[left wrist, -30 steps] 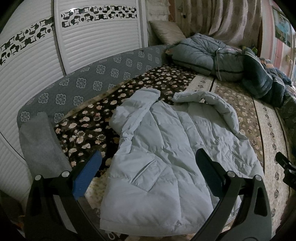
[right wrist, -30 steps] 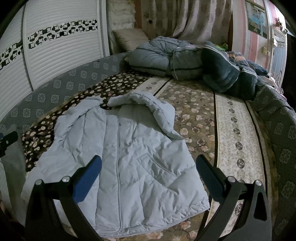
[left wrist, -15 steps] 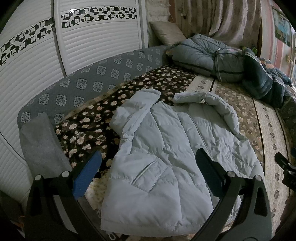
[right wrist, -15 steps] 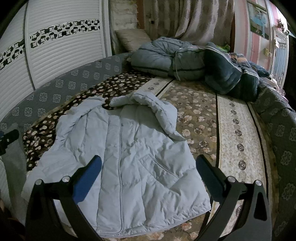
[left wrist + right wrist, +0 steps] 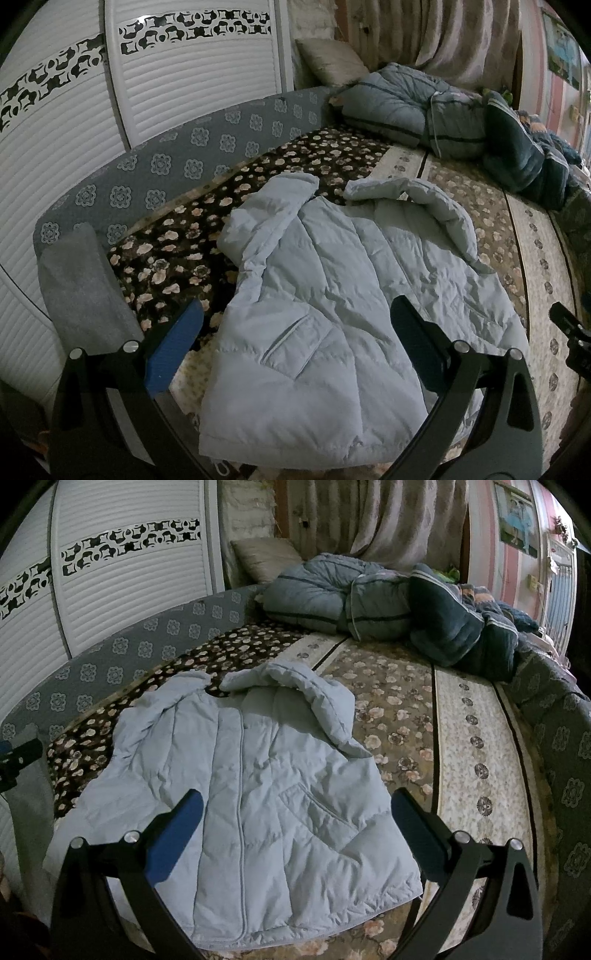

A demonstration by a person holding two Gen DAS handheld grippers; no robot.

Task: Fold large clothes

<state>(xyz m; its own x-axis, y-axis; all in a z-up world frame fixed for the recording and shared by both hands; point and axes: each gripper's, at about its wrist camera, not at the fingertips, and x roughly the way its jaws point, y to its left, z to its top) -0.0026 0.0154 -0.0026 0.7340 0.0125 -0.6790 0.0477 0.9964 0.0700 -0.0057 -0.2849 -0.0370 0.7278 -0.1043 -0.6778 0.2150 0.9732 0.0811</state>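
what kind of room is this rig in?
Most likely a home bedroom: a wide bed with floral-patterned covers, bundled grey-blue quilts by a beige pillow, and white louvred wardrobe doors alongside.

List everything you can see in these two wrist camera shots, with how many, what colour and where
puffer jacket: one, pale blue, spread flat on the near part of the bed, front up, sleeves folded in near the collar
bed cover: one, beige and brown floral with a dark floral strip on the wardrobe side
grey side panel: one, grey with flower motifs, along the bed's wardrobe side
rolled quilts: several, grey-blue and dark teal, piled at the far end
pillow: one, beige, behind the quilts
wardrobe doors: white, slatted, with black cut-out bands
curtain: patterned beige, far wall
left gripper: one, black with a blue pad, open, above the jacket hem
right gripper: one, same build, open, above the hem
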